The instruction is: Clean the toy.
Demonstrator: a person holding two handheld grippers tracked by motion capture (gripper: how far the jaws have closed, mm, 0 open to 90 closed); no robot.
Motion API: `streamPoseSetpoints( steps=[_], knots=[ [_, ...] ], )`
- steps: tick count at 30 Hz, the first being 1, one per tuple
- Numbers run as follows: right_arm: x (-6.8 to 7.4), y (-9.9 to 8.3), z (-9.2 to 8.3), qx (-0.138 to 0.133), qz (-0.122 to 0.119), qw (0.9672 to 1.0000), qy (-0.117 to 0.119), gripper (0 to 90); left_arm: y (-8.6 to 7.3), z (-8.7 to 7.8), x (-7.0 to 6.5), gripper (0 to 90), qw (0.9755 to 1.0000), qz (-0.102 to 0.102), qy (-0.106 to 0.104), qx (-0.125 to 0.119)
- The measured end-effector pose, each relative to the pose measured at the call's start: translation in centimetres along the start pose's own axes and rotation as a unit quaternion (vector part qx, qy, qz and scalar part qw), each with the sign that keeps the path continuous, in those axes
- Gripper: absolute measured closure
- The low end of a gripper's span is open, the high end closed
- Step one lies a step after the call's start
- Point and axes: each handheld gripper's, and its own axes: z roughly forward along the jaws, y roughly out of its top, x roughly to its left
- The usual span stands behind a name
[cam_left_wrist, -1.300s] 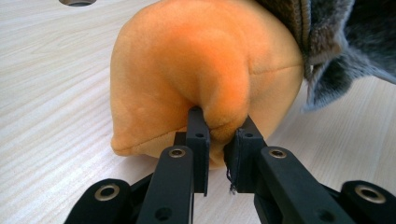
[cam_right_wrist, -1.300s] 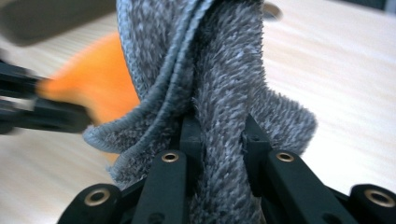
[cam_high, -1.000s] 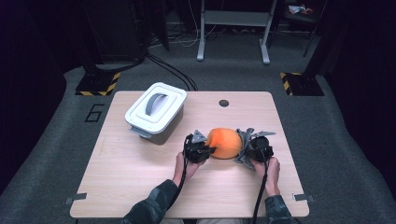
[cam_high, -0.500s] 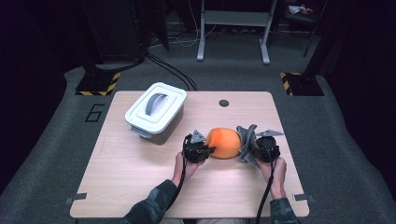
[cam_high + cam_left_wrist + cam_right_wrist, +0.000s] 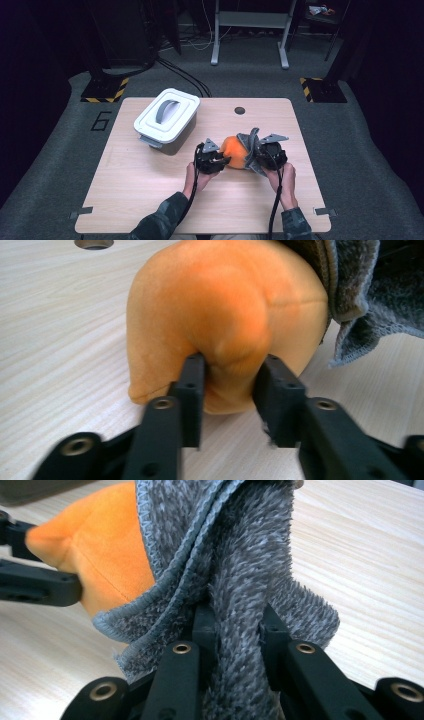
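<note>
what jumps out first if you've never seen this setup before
The bright orange plush at mid-table, pinched from both sides. The left gripper has just been loosening on its bulge, while the right gripper clamps a grey fuzzy cloth draped over it. A white lidded box sits back left.

- The plush toy [image 5: 234,152] lies on the table [image 5: 150,195], right of centre.
- The cloth [image 5: 251,145] drapes over the toy's right side.
- The left gripper [image 5: 216,161] sits left of the toy, the right gripper [image 5: 260,155] right of it.
- The lidded box [image 5: 166,117] stands behind and to the left, well apart from the toy.
- The round hole [image 5: 239,110] lies behind the toy.
</note>
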Motion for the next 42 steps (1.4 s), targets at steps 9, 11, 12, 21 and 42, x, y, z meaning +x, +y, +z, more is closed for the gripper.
streamPoseSetpoints(
  steps=[9, 11, 12, 21, 42],
  knots=[
    [-0.7, 0.2, 0.3, -0.001, 0.003, 1.0, 0.002, 75.7, 0.1, 0.4, 0.0, 41.0, 0.9989, 0.033, 0.032, 0.002],
    [-0.8, 0.3, 0.4, -0.004, 0.003, 1.0, 0.005, 75.7, 0.2, 0.7, -0.1, 41.4, 0.9986, 0.044, 0.031, -0.004],
    [-0.8, 0.3, 0.4, -0.005, 0.004, 1.0, 0.003, 75.7, 0.2, 0.8, -0.1, 43.2, 0.9984, 0.049, 0.029, -0.004],
    [-1.1, 0.3, 0.7, -0.011, 0.016, 0.9998, 0.001, 75.6, 0.1, 1.6, -0.6, 76.6, 0.9978, 0.057, 0.031, -0.008],
    [3.9, 2.6, -0.9, -0.035, -0.05, 0.9981, 0.007, 75.6, 0.9, -0.3, -1.0, 82.0, 0.9998, -0.014, 0.01, -0.009]
  ],
)
